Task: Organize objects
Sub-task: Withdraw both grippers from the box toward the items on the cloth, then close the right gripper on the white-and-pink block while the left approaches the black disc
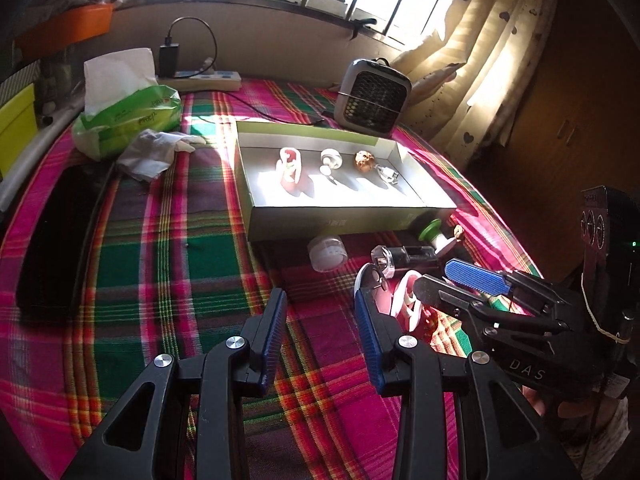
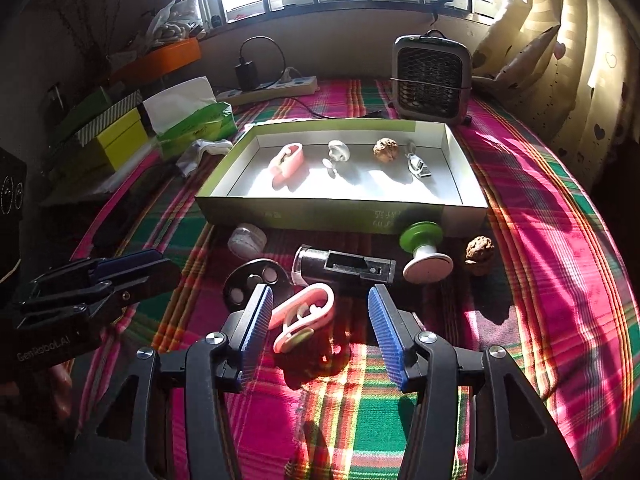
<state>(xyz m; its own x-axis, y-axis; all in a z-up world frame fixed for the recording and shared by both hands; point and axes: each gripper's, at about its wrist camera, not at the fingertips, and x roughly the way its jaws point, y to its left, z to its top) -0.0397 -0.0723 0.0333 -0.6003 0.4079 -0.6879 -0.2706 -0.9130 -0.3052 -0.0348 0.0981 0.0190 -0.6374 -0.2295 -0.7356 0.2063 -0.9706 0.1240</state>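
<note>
An open shallow box (image 2: 320, 212) on the plaid cloth holds a pink clip (image 2: 286, 162), a white knob (image 2: 338, 152), a walnut (image 2: 385, 147) and a metal clip (image 2: 418, 166). In front of it lie a white jar (image 2: 247, 240), a black disc (image 2: 248, 280), a black cylinder (image 2: 344, 268), a green-and-white knob (image 2: 424, 248), a second walnut (image 2: 479, 250) and a second pink clip (image 2: 304, 312). My right gripper (image 2: 320, 320) is open around this clip, which lies on the cloth. My left gripper (image 1: 322, 320) is open and empty, left of the right gripper (image 1: 432, 274).
A small grey fan (image 2: 430, 80) stands behind the box (image 1: 340, 226). A green tissue pack (image 1: 132, 116), a crumpled tissue (image 1: 152, 156) and a long black case (image 1: 56, 236) lie at the left. A power strip (image 2: 276, 90) sits by the wall, curtains (image 2: 580, 80) at right.
</note>
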